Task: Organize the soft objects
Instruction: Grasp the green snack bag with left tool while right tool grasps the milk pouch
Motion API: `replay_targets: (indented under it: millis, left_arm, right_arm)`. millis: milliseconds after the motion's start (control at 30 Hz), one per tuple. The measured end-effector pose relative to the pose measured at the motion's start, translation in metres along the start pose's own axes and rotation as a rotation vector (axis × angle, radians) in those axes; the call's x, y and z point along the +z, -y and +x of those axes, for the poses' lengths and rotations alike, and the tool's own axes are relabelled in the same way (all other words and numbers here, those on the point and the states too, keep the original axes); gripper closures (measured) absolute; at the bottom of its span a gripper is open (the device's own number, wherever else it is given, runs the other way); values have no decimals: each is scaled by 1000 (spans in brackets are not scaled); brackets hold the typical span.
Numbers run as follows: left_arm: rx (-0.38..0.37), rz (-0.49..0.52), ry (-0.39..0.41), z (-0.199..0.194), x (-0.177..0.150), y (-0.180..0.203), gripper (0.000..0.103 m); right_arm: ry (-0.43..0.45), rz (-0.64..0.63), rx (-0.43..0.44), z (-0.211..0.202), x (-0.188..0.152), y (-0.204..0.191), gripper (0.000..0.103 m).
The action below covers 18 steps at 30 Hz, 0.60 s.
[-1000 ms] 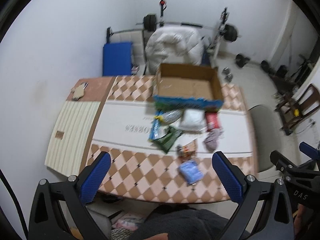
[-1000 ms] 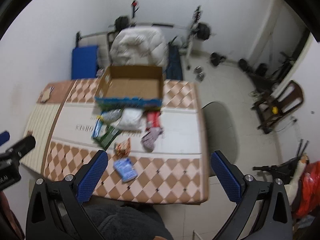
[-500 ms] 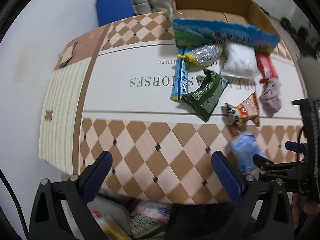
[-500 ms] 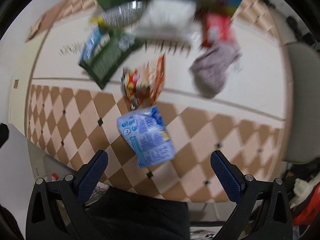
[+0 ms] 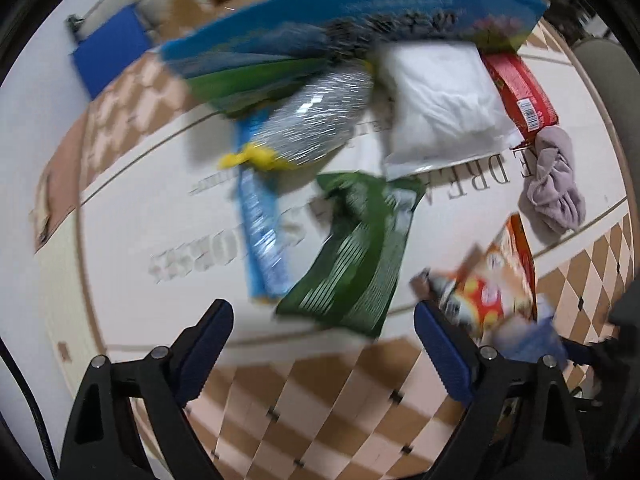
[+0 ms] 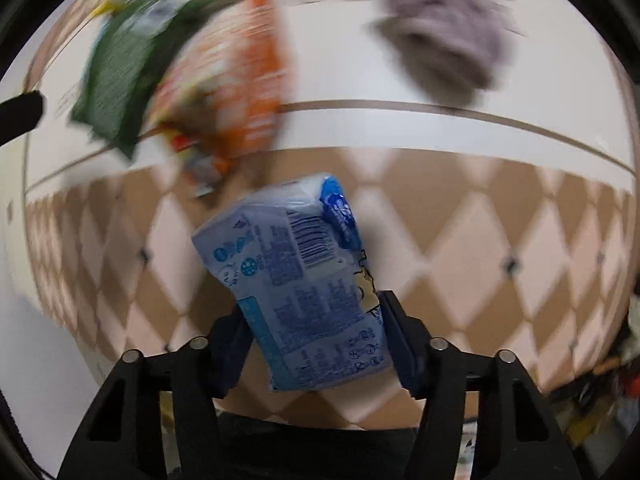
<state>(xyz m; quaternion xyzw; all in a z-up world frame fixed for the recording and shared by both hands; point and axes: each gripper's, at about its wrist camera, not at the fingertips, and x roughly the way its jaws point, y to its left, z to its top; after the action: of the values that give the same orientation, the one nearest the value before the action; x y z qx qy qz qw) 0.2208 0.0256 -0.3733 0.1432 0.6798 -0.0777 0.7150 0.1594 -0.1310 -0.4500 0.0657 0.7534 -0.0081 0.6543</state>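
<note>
- Your right gripper [image 6: 314, 344] is closed on the pale blue packet [image 6: 304, 276], pads pinching its lower end; most of the packet juts forward past the fingers, tilted, above the checkered part of the tabletop [image 6: 480, 240].
- Risk: the hold is low on a soft, squashy packet. A fast swing toward the box could let it pivot or slide out between the pads. Move steadily.
- Risk: squeeze harder and the wrapper may crumple or the contents bulge out sideways; you likely can't fix the grip without setting it down.
- Your left gripper [image 5: 320, 344] is spread wide and holds nothing; it hovers over the near edge of the tabletop, in line with the green pouch [image 5: 356, 252].
- Risk: the remaining items lie crowded. The green pouch overlaps the long blue packet [image 5: 262, 240], and the orange snack bag [image 5: 496, 284] sits just beside it. A wide-open approach may drag a neighbour along or push one off.
- Risk: the silver bag [image 5: 316, 120] and white pillow pack [image 5: 436, 104] rest against the front wall of the cardboard box [image 5: 360, 12], with the red packet [image 5: 520, 88] and grey cloth [image 5: 554, 188] to the right. A drop aimed short would land on these instead of inside.
- Both views are motion-blurred, so fine contact is hard to judge.
- Surface: a printed foam mat, white band with lettering, tan-and-peach diamonds near you. It looks smooth; light packets may skid.
- Room: white wall, a blue pad [image 5: 108, 52] behind the tabletop, a chair [image 5: 604, 64] off the right edge.
</note>
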Motion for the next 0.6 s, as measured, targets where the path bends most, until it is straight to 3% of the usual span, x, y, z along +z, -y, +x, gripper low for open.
replay_targets:
  millis: [200, 233, 267, 300, 400, 533, 600]
  left_arm:
    - [-36, 6, -98, 45, 35, 6, 11]
    - [-42, 6, -107, 50, 37, 6, 16]
    - [-49, -4, -122, 55, 38, 4, 37]
    - [-67, -28, -150, 61, 37, 1, 48]
    - [-93, -78, -148, 59, 30, -7, 62]
    - [-88, -128, -166, 58, 5, -14, 68]
    - [-99, -179, -173, 55, -12, -21, 70]
  right_arm:
    - [-5, 146, 43, 6, -6, 49, 41]
    - [-12, 153, 51, 8, -8, 53, 40]
    - [-14, 156, 58, 8, -11, 56, 39]
    - [-15, 156, 67, 11, -13, 57, 38]
    - [-31, 144, 69, 23, -18, 62, 37]
    - [-42, 118, 34, 38, -33, 57, 37]
    - [-28, 118, 29, 31, -38, 52, 46]
